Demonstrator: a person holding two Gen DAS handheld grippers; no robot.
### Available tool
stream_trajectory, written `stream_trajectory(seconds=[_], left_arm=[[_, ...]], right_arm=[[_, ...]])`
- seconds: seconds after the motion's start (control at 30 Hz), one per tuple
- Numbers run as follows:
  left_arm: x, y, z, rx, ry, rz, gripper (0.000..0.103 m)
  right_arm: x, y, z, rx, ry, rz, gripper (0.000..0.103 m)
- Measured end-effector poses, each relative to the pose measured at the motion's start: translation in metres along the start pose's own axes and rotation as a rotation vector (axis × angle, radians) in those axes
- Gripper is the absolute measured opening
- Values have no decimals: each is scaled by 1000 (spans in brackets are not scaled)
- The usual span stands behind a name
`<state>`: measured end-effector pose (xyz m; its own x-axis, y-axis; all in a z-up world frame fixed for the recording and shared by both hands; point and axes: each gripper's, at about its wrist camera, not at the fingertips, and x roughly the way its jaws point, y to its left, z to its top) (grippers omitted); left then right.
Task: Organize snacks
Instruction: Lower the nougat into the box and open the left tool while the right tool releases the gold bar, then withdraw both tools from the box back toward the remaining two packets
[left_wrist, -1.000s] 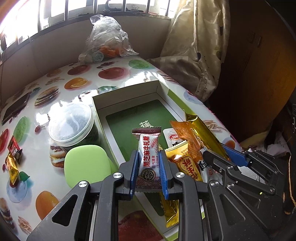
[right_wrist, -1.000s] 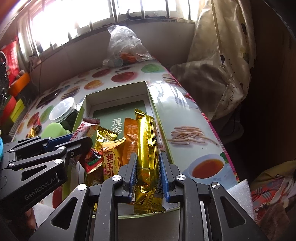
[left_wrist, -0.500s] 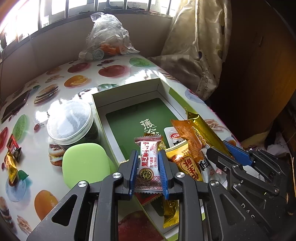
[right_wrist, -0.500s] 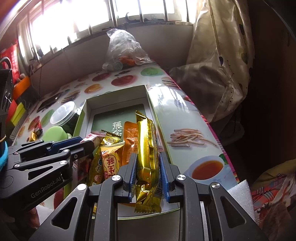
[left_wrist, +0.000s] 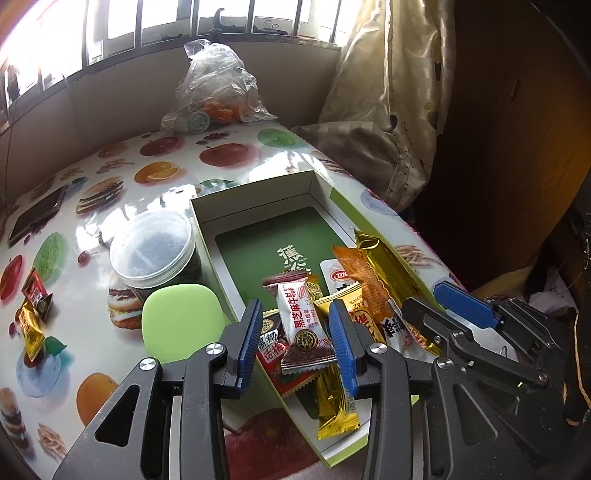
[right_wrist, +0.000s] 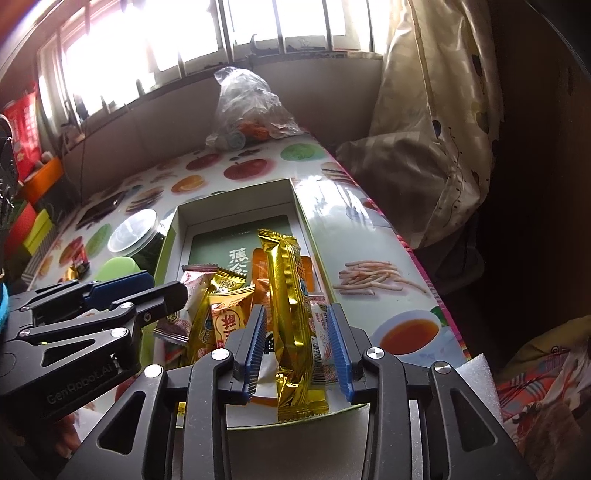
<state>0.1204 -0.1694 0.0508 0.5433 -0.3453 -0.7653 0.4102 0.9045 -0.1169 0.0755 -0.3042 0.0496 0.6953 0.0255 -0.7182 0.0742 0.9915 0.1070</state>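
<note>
A white box with a green floor (left_wrist: 258, 188) lies open on the fruit-print table. Its near end holds several snack packets. My left gripper (left_wrist: 295, 347) hangs over that end with its jaws opening. A white and maroon sesame candy packet (left_wrist: 301, 325) lies loose between the blue pads, resting on the other packets. My right gripper (right_wrist: 295, 347) is also opening. A long gold packet (right_wrist: 291, 314) stands between its pads, which are apart from it, with its lower end on the box's near rim (right_wrist: 236, 195). Each gripper shows in the other's view: right gripper (left_wrist: 439, 306), left gripper (right_wrist: 147, 288).
A clear-lidded jar (left_wrist: 151, 251) and a pale green case (left_wrist: 181, 325) stand just left of the box. Loose candies (left_wrist: 33, 314) lie at the table's left, a phone (left_wrist: 37, 214) farther back. A plastic bag (left_wrist: 214, 96) sits by the wall. A curtain (left_wrist: 388, 110) hangs beyond the right edge.
Both pairs of jaws have spread. The left let go of the sesame packet, which sank onto the pile. The right released the gold packet, which stays between its pads.
</note>
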Motion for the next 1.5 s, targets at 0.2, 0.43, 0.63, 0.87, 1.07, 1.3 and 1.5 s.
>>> stream_trajectory(seconds=[0.2, 0.43, 0.63, 0.87, 1.07, 1.3, 1.5], left_arm=[[-12, 4, -6, -10, -15, 9, 46], [-30, 15, -15, -34, -41, 27, 46], [-46, 30, -23, -72, -65, 45, 46], [-63, 46, -34, -107, -81, 61, 46], [-76, 61, -40, -125, -101, 95, 46], [-86, 87, -49, -168, -110, 137, 46], [-91, 108, -55, -204, -112, 171, 46]], right_arm=[[-7, 7, -3, -9, -10, -4, 38], [-18, 19, -7, -16, -28, 2, 45], [-26, 32, -9, -25, -46, 15, 46], [-29, 54, -10, -50, -50, 43, 46], [-32, 75, -11, -81, -57, 73, 47], [-29, 98, -9, -110, -56, 111, 47], [-24, 121, -8, -147, -47, 141, 47]])
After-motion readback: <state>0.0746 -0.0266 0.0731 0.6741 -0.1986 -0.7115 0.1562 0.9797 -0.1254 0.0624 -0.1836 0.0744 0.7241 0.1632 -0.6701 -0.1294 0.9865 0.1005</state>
